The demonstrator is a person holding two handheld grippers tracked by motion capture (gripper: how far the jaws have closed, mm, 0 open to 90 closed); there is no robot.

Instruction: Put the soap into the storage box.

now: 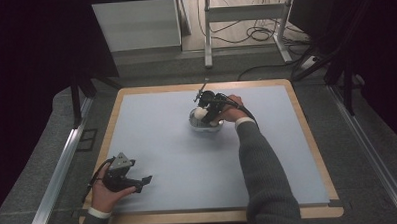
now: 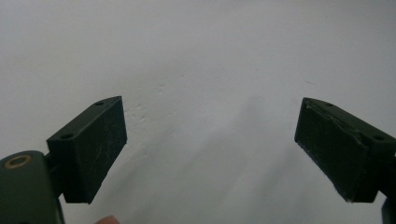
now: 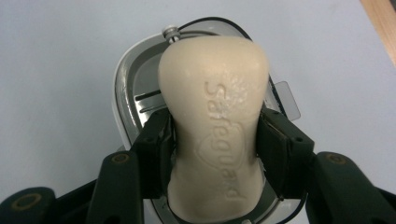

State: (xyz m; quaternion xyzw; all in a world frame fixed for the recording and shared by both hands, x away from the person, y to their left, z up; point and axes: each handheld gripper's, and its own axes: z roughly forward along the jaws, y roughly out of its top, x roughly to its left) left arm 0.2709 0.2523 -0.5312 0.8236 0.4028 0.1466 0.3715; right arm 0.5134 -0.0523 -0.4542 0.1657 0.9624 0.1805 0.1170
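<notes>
Right gripper (image 3: 212, 135), own view: its 2 black jaws are clenched on the narrow waist of a cream soap bar (image 3: 215, 121), 1 pad pressed to each flank; the bar extends ahead of the jaws to a broad rounded end and back between them toward the camera; its upper face carries embossed lettering reading "Safeguard". Directly beneath the bar and the jaws lies a soap dish (image 3: 122, 79) with a white outer rim and a grey slotted inner tray; whether the bar touches the tray or hangs just above it cannot be told; a small metal stud (image 3: 170, 32) stands at the dish's far rim, just beyond the bar's broad end.

High view: the right gripper (image 1: 206, 114) is held by the right hand (image 1: 231, 110) over the dish (image 1: 203, 126), on the far middle of a pale blue mat (image 1: 188, 157) laid on a wood-edged table (image 1: 307, 138); a grey sleeve (image 1: 263, 175) runs back to the near edge.

Left gripper (image 1: 141, 183), high view: held by the left hand (image 1: 107, 192) near the mat's near-left corner, well apart from the dish; a grey 3-cornered plate sits on top. Left gripper (image 2: 210, 149), own view: released, the 2 jaws spread wide with bare mat (image 2: 201, 70) between and ahead of them.
</notes>
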